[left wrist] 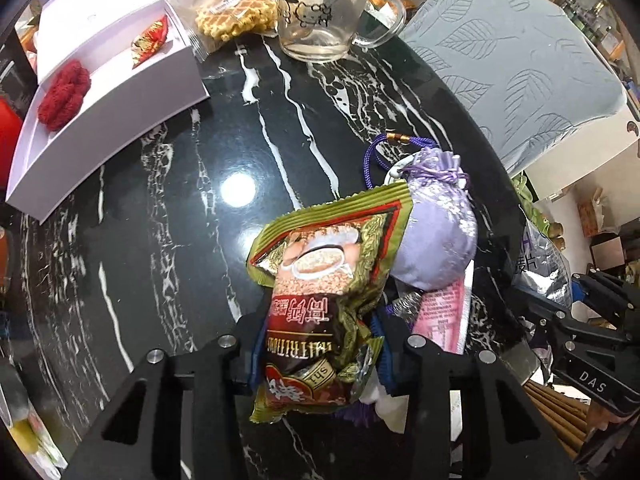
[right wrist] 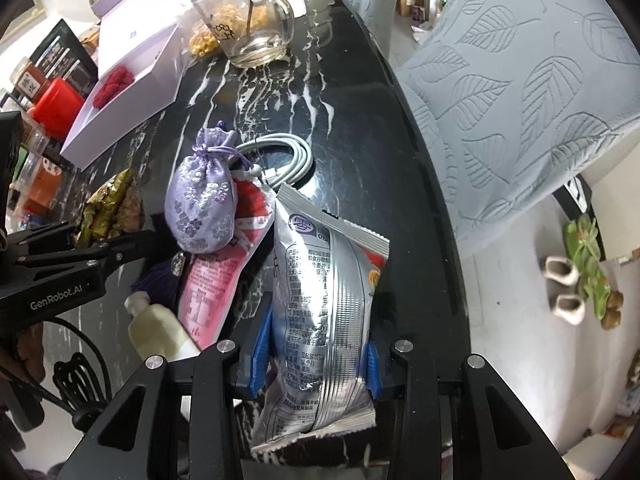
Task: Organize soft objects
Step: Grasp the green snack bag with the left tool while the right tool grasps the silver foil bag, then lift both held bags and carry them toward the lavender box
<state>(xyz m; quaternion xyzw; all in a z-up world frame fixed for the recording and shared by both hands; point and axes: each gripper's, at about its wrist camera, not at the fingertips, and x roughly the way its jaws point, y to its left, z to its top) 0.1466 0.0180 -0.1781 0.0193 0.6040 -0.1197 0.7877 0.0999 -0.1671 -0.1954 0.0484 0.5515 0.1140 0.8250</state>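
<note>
Left gripper: jaws clamped on green-gold snack packet, lower centre. Right gripper: jaws pinching silver packet, lower centre. Advice: lift both gently toward white tray, upper left, avoiding crushing.

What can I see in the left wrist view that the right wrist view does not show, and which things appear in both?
Only the left wrist view shows the small red wrapped candy in the white box.

Only the right wrist view shows the coiled white cable and the cream bottle.

Both show the left gripper shut on the green-gold snack packet, the right gripper shut on the silver packet, the lilac pouch, the pink sachet, the red knitted piece, the glass mug and the waffle pack.
</note>
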